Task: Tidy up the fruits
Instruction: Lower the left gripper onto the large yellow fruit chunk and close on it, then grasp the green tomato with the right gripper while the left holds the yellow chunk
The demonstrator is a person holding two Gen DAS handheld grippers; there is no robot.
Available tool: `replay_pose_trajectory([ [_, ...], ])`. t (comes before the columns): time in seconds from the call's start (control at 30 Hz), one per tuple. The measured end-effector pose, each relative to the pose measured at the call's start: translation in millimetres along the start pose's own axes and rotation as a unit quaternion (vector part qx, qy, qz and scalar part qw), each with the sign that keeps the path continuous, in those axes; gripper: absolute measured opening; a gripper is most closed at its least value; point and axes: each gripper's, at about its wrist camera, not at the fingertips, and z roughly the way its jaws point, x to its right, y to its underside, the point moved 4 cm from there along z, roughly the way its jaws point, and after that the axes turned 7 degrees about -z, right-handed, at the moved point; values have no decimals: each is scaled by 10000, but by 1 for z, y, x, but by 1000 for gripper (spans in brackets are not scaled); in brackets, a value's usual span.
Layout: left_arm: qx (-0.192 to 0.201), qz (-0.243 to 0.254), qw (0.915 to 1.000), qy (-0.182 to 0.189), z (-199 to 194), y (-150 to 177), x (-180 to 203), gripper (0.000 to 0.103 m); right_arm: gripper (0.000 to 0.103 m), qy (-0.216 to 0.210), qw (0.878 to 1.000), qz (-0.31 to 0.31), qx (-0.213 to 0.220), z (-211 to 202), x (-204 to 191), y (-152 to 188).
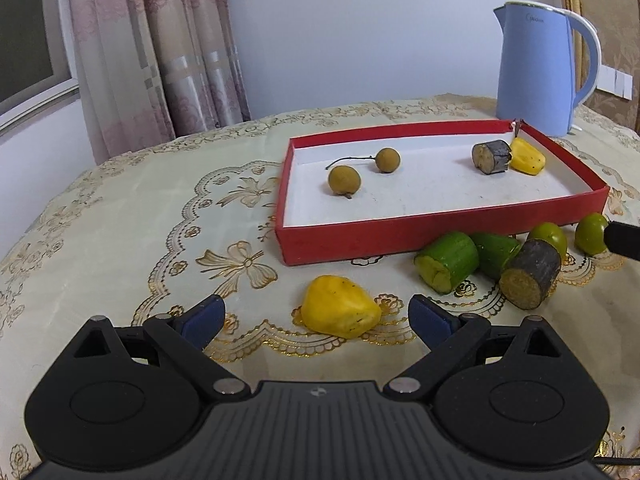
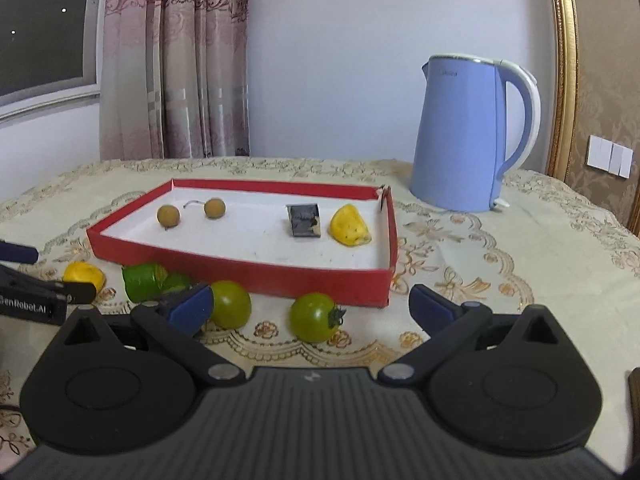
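Yellow fruit piece [image 1: 339, 311] between spread left tongs [image 1: 316, 316]

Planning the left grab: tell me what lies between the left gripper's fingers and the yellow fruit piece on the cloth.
Nothing. In the left wrist view the left gripper is open, and only bare tablecloth separates its fingers from the yellow piece.

Longans: two [image 1: 344, 180] [image 1: 387, 160]; yellow pieces: two [image 1: 339, 312] [image 1: 528, 156]; dark stubs: two [image 1: 491, 157] [image 1: 530, 275]; green stubs: two [image 1: 447, 262] [image 1: 496, 252]; green tomatoes: two [image 2: 230, 304] [image 2: 314, 317]; box: one [image 1: 352, 237]; kettle: one [image 1: 536, 68].
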Motion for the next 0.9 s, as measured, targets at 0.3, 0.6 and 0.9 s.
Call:
replay_pose_trajectory([
  [0.3,-308,-207,9992,141,14,-1,-3,60,103,-105,9997,228,81,0,5,1],
  [0.6,-266,-134,9992,249,14,-3,7,45,103,-86,9989,449,35,2,12,4],
  [0.9,-267,-358,9973,585,4,0,1,43,103,-56,9995,322,-15,3,9,3],
])
